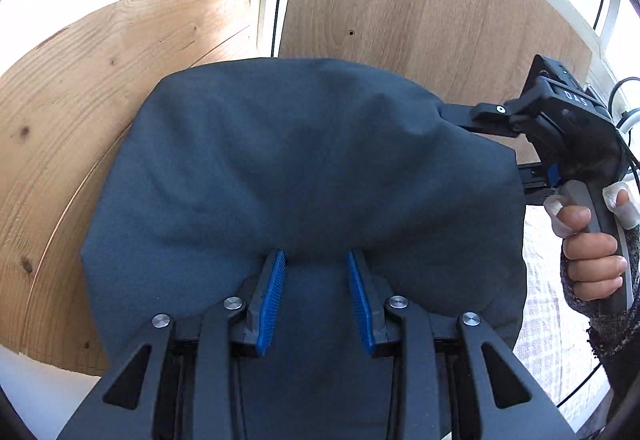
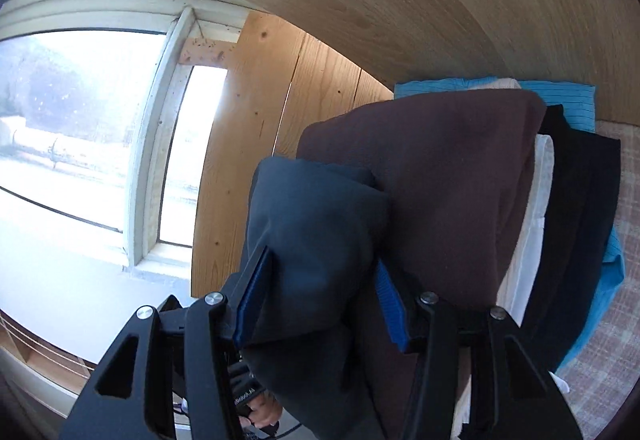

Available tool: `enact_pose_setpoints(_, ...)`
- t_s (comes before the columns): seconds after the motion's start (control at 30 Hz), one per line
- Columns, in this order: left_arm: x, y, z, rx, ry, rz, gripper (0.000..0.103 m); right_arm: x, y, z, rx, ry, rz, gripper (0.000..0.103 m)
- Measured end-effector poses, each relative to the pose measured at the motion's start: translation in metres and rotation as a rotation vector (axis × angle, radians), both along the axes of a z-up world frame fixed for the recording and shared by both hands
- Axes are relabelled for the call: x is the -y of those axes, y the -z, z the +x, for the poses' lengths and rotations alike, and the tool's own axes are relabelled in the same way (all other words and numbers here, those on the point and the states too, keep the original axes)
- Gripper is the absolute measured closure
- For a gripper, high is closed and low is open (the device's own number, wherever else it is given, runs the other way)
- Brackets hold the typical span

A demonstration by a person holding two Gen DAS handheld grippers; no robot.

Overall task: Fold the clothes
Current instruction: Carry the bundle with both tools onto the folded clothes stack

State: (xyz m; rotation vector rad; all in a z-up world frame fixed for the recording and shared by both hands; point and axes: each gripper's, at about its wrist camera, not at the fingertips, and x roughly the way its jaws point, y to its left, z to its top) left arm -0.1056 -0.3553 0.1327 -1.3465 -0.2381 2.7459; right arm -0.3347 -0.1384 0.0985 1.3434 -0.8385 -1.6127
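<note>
The left gripper (image 1: 316, 296) points forward with its blue-padded fingers (image 1: 272, 304) set apart, a fold of the dark blue garment (image 1: 304, 168) bunched between them; the cloth drapes over and past the tips. The pads seem to hold the fold rather than clamp it flat, though the fabric hides the contact.

In the left wrist view the right gripper (image 1: 460, 116) reaches in from the right, its tips buried in the garment's far upper corner. A hand (image 1: 592, 256) in a speckled knit sleeve (image 1: 608, 324) wraps the handle, with white tape on some fingertips.

The right wrist view shows that gripper's fingers (image 2: 252, 300) spread wide around a thick wad of the same garment, one pad on each side of it.

Just behind the wad lies a stack of folded clothes (image 2: 540, 200): a brown piece on top, then white, black and bright blue layers, on a pale checked surface (image 2: 616, 320). Wooden boards (image 1: 96, 88) lean upright behind, and a window (image 2: 80, 128) glares on the left.
</note>
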Motion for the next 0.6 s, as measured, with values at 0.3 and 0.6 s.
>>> enact_pose_setpoints(0.3, -0.003, -0.028, 0.015, -0.049, 0.019, 0.021, 0.072, 0.033, -0.117, 0.051, -0.612, -0.01, 0.255, 0.095)
enact_pose_setpoints(0.6, -0.008, -0.031, 0.005, -0.06, 0.052, 0.009, 0.07, 0.007, -0.065, 0.038, -0.49, 0.122, 0.439, 0.095)
